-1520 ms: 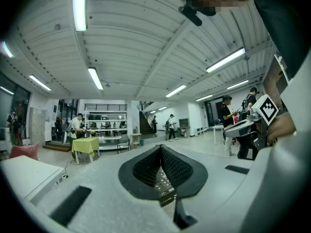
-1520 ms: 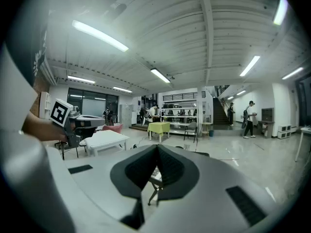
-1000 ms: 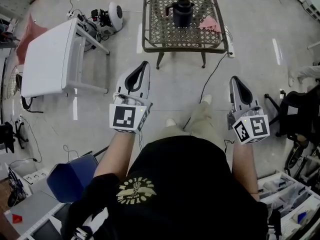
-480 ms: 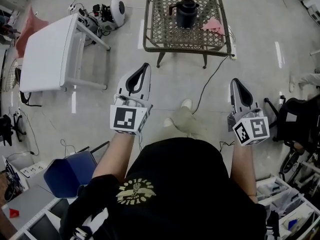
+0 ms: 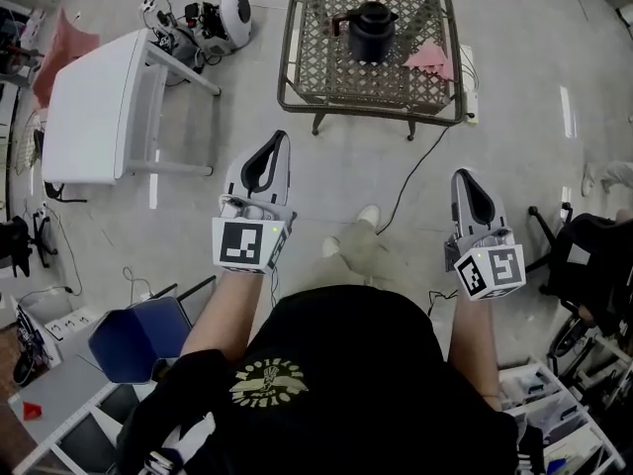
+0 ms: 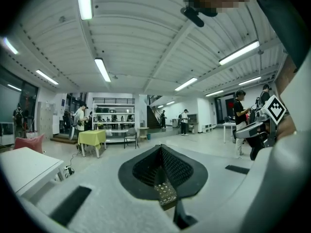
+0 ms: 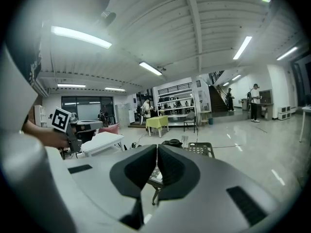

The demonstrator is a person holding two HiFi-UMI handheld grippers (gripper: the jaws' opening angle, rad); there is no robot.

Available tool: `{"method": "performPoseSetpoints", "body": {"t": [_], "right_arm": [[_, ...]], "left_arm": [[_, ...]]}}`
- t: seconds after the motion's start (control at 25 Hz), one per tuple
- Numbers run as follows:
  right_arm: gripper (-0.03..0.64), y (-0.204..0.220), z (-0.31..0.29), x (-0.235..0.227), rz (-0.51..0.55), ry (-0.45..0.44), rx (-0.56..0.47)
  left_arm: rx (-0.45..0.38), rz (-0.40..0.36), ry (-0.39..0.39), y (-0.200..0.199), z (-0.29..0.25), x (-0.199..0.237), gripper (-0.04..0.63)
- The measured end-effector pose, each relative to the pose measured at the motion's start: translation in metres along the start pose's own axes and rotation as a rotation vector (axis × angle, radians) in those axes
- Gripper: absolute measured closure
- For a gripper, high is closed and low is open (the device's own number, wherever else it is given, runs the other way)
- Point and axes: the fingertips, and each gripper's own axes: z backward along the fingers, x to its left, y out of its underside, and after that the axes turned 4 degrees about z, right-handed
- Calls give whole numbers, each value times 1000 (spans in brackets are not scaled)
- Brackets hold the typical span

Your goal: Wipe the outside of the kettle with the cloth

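I am holding my left claw (image 5: pixel 276 140) and right claw (image 5: pixel 464 176) both clenched on nothing, so the wiping is not yet beginning. The dark, rounded kettle (image 5: pixel 374 30) is standing on the woven lattice desk (image 5: pixel 326 67), well apart from me, and the soft pink cloth (image 5: pixel 430 59) is lying just beside it.

Kettle (image 5: pixel 374 30) left of cloth (image 5: pixel 430 59) on table (image 5: pixel 326 72).

Seen from the right tongs (image 7: pixel 156 152), the kettle (image 7: pixel 172 142) shows only its top above the closed jaws, which cover half the desk (image 7: pixel 201 149). Overhead, the cloth (image 5: pixel 427 59) is too small to detail, a blue chair (image 5: pixel 138 349) slips under the person's arm, and the right edge cuts off a bystander's foot (image 5: pixel 613 176).
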Motion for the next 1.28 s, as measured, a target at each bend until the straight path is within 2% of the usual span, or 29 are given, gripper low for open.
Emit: {"method": "performPoseSetpoints", "body": {"t": [0.2, 0.4, 0.56, 0.84, 1.28], "right_arm": [[604, -2, -25, -35, -18, -39, 0], [604, 1, -45, -51, -46, -138, -5], [604, -1, -58, -58, -52, -182, -9], [604, -19, -66, -87, -22, -146, -17], [604, -36, -94, -107, 21, -104, -33]], "left_arm": [[-49, -45, -21, -22, -45, -5, 588], [-23, -52, -66, -25, -80, 6, 588], [-21, -63, -87, -39, -90, 10, 588], [-21, -34, -91, -45, -99, -1, 588], [-20, -27, -32, -44, -130, 4, 588]]}}
